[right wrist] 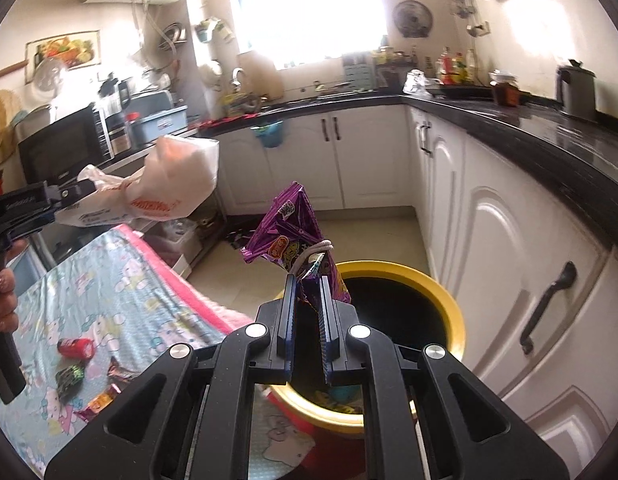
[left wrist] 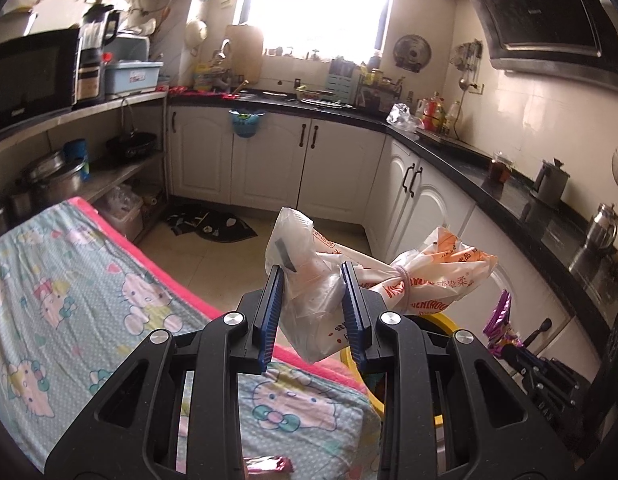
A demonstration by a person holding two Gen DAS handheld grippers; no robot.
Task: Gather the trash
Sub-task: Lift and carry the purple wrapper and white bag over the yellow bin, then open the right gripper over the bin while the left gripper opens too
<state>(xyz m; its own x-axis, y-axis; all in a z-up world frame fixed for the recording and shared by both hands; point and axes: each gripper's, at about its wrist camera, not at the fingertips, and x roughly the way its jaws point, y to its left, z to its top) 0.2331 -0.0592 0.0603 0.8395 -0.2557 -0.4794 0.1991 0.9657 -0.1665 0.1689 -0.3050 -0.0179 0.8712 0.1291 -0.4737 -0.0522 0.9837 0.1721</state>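
Note:
My left gripper [left wrist: 312, 271] is shut on a white and orange plastic bag [left wrist: 421, 276] tied with a band, held in the air over the edge of the table. The same plastic bag [right wrist: 169, 184] shows at the left of the right wrist view, above the table. My right gripper [right wrist: 308, 280] is shut on a purple snack wrapper [right wrist: 293, 236], held over the near rim of a yellow trash bin [right wrist: 453, 308] with a dark inside. The purple snack wrapper [left wrist: 499, 320] also shows at the right of the left wrist view, with a bit of the yellow bin [left wrist: 445, 322] behind my fingers.
A table with a cartoon-cat cloth [right wrist: 109, 300] carries a red can [right wrist: 76, 347], a dark green wrapper [right wrist: 69, 376] and small wrappers [right wrist: 101, 402]. A pink wrapper [left wrist: 267, 465] lies near the table's front. White cabinets [right wrist: 509, 260] under a black counter [right wrist: 529, 128] run on the right. A hand [right wrist: 3, 300] holds the left gripper.

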